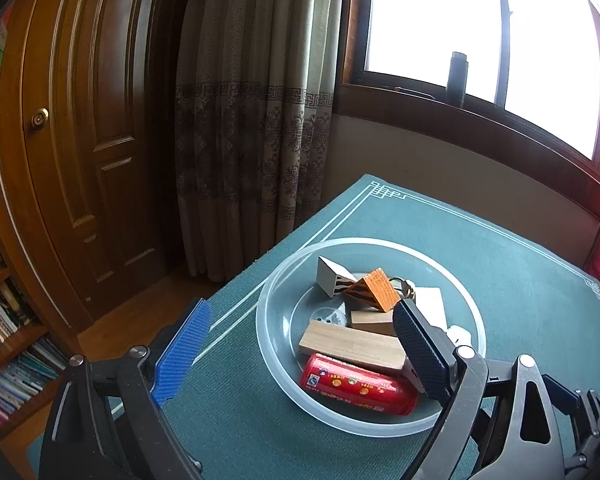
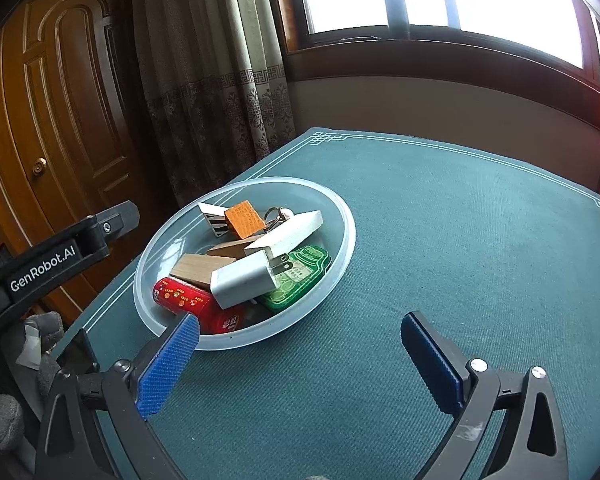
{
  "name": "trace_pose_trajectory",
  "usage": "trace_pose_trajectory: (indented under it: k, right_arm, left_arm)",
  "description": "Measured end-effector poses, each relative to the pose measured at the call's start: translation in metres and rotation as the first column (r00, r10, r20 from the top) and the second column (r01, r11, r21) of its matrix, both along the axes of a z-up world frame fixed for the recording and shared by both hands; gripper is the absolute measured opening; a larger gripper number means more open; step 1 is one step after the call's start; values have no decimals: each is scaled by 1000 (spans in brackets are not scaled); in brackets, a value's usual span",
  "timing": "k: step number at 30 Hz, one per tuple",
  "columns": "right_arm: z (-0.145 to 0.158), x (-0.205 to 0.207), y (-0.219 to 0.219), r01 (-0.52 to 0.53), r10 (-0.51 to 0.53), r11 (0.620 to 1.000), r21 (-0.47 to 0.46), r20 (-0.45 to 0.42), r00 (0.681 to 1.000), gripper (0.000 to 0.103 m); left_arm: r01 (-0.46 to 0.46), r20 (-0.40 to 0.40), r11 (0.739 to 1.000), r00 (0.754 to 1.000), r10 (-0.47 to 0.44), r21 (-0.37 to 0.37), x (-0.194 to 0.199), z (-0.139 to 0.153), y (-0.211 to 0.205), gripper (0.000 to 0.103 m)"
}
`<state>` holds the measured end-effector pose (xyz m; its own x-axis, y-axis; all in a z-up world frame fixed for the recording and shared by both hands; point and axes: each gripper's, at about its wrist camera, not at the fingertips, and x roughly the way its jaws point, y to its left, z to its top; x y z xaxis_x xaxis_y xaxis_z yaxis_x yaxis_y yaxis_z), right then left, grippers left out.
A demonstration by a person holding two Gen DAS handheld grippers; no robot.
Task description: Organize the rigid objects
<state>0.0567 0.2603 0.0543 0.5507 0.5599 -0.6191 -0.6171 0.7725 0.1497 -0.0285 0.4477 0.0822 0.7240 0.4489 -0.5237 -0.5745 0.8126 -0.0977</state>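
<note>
A clear plastic bowl (image 1: 278, 292) (image 2: 342, 216) on the green table holds several rigid objects. Among them lie a red can (image 1: 356, 386) (image 2: 188, 300), a long wooden block (image 1: 352, 344) (image 2: 194, 266), an orange-topped striped prism (image 1: 374, 290) (image 2: 242, 218), a white charger (image 2: 244, 278), a white block (image 2: 288, 232), a green case (image 2: 302, 276) and a key ring (image 2: 274, 213). My left gripper (image 1: 302, 342) hovers open over the bowl's near left side, nothing between its fingers. My right gripper (image 2: 300, 354) stands open above bare cloth just in front of the bowl.
The green table cloth (image 2: 460, 240) spreads right of the bowl. A curtain (image 1: 252, 112), a wooden door (image 1: 80, 120) and a bookshelf (image 1: 4, 340) stand left of the table. A dark cylinder (image 1: 458, 78) sits on the windowsill. The left gripper's body (image 2: 60, 256) shows at the left.
</note>
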Motion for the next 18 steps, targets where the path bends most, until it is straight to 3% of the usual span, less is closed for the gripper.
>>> trace_pose_trajectory:
  k: [5, 12, 18]
  right_arm:
    - [0, -4, 1, -41, 41, 999, -2, -7, 999, 103]
    - [8, -24, 4, -72, 75, 997, -35, 87, 993, 103]
    - [7, -26, 4, -81, 83, 996, -35, 74, 994, 103]
  left_arm:
    - [27, -10, 999, 1000, -26, 41, -2, 2, -13, 94]
    - [62, -9, 993, 998, -61, 99, -7, 8, -29, 96]
    - [64, -24, 991, 998, -61, 116, -10, 7, -33, 96]
